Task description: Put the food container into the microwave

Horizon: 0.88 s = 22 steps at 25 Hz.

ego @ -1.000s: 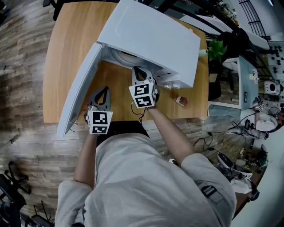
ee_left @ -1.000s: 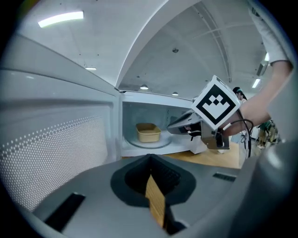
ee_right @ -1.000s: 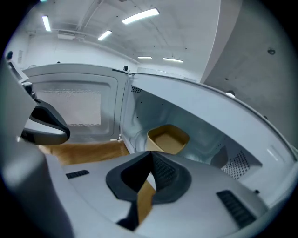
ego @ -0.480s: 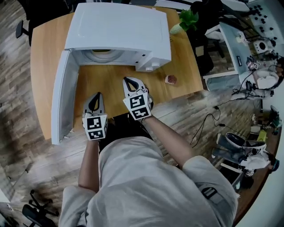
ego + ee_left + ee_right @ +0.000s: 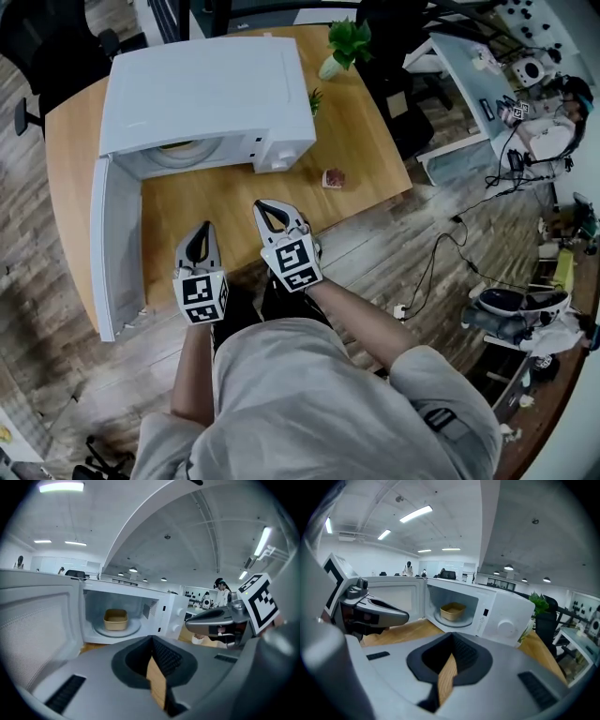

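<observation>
At the far left, the microwave's door (image 5: 116,251) stands swung fully open. It reaches toward the near side, and its free edge sticks out past the near edge of the wooden table (image 5: 366,159). Just right of the door, the left gripper (image 5: 203,229) hovers with its tips over the near strip of the table. Its jaws are pressed together with nothing between them.

Beyond it is a bare stretch of tabletop, then the open mouth of the white microwave (image 5: 202,89). The tan food container (image 5: 115,619) sits inside on the round glass tray (image 5: 117,629), well back from the cavity's front edge and apart from both tools.

The right gripper (image 5: 266,207) is beside the left one, a little farther in over the table and apart from it. It is also closed tight and empty, and points toward the microwave's control side.

Right of it the wood is open except for a small reddish-and-white object (image 5: 333,178), which lies apart from the microwave's front corner. A little green plant (image 5: 314,97) stands right by the microwave's right wall, and a larger potted plant (image 5: 348,39) sits near the table's far right corner. Past the table's right edge is wood-plank floor (image 5: 394,253) with cables (image 5: 436,248) across it.
</observation>
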{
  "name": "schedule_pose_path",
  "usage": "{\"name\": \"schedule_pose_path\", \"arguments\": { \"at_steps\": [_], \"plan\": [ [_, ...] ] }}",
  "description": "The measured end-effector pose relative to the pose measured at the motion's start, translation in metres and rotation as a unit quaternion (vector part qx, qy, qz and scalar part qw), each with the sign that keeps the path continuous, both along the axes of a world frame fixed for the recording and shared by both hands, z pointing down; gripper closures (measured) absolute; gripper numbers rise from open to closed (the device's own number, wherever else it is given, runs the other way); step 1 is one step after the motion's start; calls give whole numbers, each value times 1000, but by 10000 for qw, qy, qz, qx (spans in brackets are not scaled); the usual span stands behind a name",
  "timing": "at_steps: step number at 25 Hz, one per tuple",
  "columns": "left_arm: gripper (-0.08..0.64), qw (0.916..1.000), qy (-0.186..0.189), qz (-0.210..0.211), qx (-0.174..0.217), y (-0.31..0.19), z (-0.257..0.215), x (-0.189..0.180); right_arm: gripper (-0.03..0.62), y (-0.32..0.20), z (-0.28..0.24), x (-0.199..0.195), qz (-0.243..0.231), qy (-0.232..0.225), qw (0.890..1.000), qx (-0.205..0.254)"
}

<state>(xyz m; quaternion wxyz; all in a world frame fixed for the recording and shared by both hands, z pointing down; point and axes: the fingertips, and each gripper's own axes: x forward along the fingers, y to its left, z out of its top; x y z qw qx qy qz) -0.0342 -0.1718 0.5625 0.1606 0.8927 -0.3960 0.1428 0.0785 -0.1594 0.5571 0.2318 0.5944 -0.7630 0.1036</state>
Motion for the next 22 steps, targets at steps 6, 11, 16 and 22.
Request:
{"name": "schedule_pose_path", "arguments": {
  "at_steps": [6, 11, 16, 22],
  "plan": [
    [549, 9992, -30, -300, 273, -4, -27, 25, 589, 3, -28, 24, -193, -36, 9992, 336],
    [549, 9969, -27, -521, 582, -3, -61, 44, 589, 2, -64, 38, -382, -175, 9964, 737],
    [549, 9940, 94, -693, 836, -7, -99, 50, 589, -9, -108, 51, -400, -445, 9912, 1183],
    [549, 9883, 296, -817, 1254, -22, -149, 55, 589, -26, -158, 66, -351, -636, 9832, 1675]
  ]
}}
